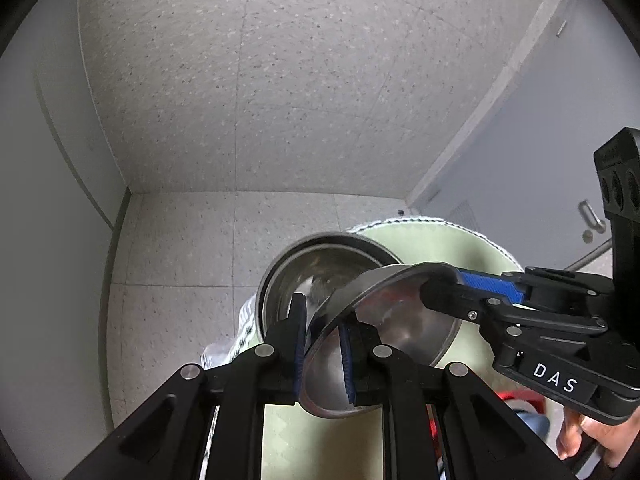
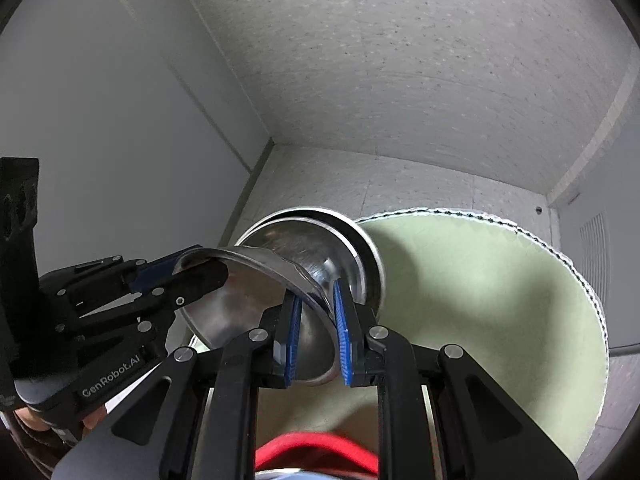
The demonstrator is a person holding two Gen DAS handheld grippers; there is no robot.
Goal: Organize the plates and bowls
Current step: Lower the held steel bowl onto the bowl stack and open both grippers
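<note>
2 wrist fisheyes, close along their fingers, opposite sides of 1 shared steel bowl [image 1: 384, 320] [image 2: 256, 300], green table [image 1: 440, 248] [image 2: 480, 300] beyond.

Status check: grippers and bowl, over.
Left gripper and right gripper both shut on steel bowl rim. Second bowl close behind, on green mat.

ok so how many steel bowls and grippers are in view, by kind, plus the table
shiny steel bowls: 2, one held, one on the table
black two-finger grippers: 2, left gripper, right gripper
round pale green table: 1
total: 5
</note>
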